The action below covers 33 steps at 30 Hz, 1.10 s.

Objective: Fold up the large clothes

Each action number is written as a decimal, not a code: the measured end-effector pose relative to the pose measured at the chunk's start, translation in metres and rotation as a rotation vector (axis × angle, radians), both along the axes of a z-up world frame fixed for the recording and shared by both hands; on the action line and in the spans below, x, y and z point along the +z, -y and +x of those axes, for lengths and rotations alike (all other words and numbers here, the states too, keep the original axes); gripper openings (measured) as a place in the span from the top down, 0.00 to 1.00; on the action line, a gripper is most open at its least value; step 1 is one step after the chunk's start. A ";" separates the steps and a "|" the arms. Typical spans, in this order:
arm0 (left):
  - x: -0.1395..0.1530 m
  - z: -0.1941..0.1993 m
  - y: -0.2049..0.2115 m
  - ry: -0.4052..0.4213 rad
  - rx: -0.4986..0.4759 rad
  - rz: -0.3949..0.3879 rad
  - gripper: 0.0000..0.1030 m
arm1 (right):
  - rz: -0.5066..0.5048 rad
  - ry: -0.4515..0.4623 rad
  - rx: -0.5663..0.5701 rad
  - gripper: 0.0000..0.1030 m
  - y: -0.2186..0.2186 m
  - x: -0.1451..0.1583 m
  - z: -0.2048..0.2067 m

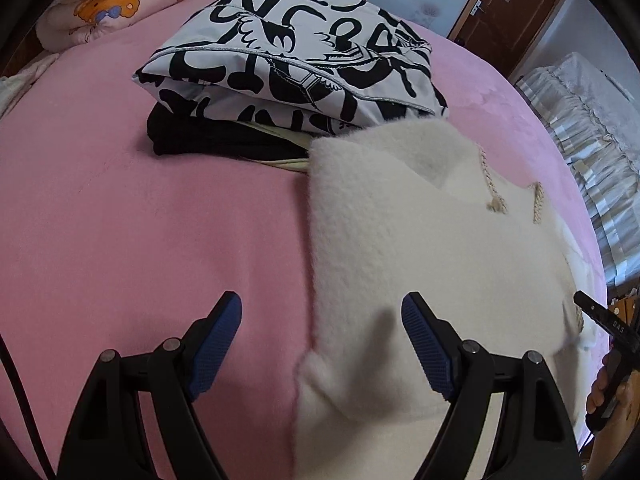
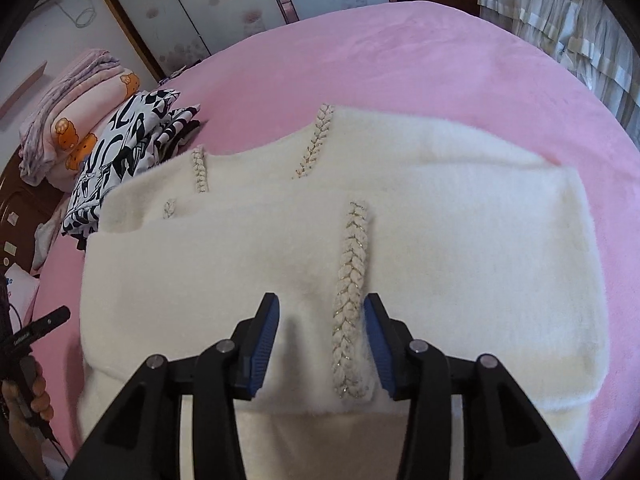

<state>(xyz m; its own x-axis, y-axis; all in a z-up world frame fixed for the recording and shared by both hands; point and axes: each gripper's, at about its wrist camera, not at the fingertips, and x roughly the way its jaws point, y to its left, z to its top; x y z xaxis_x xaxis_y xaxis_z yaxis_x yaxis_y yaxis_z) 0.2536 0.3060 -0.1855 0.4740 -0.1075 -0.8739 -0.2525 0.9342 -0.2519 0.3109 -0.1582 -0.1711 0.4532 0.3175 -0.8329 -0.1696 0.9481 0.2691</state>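
Cream fleece, your fuzzy sweater [image 2: 400, 240] lies folded on the pink bedspread [image 2: 400, 60], just beside the stack of folded clothes [image 1: 288, 72] topped by a black-and-white print. Your left gripper [image 1: 322, 344] hangs with its jaws spread wide over the sweater's left edge, holding nothing. Your right gripper [image 2: 322, 344] is parted too, its blue pads [image 2: 266, 344] straddling a braided trim strip [image 2: 352, 300] without pinching it.

place: home bedroom | evidence: pink bed [image 2: 400, 60]; folded quilts [image 2: 76, 112] far left; wardrobe doors [image 2: 224, 4]; wooden door [image 1: 516, 4]
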 end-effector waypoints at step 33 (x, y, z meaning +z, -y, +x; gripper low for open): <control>-0.017 0.082 0.045 0.051 -0.053 0.259 0.71 | -0.199 0.086 -0.069 0.51 -0.005 -0.007 0.031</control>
<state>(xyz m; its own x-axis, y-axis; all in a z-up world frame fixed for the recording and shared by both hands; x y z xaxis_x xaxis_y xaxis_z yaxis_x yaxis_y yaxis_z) 0.3359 0.2608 -0.2021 0.5176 0.0909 -0.8508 -0.1948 0.9807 -0.0137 0.3420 -0.1528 -0.1784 0.5406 0.1170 -0.8331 -0.1168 0.9911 0.0633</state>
